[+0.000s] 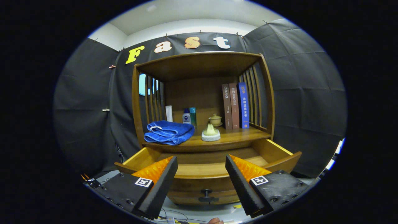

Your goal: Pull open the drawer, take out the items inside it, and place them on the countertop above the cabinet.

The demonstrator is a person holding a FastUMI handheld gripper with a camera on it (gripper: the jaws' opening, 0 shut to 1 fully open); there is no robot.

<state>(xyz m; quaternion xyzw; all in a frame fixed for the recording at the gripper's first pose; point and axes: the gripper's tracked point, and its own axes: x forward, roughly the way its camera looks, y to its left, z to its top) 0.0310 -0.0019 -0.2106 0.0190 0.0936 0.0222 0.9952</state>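
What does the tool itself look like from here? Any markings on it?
The tool has two wedge-shaped fingers with ridged inner pads and finely toothed edges. Each sits on a dark block body with bolt heads and carries a square black-and-white tag. Thin cables trail beneath it.

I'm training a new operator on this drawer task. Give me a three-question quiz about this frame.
1. True or false: the drawer is pulled open.
2. What lies at the countertop's front left? A) books B) blue towel C) teacup
3. Fill in: the gripper is ____, holding nothing.

Key
1. True; its knob sits low between the fingers.
2. B; the towel lies folded there, the books stand upright at the back right, and the teacup is mid-shelf.
3. Open.
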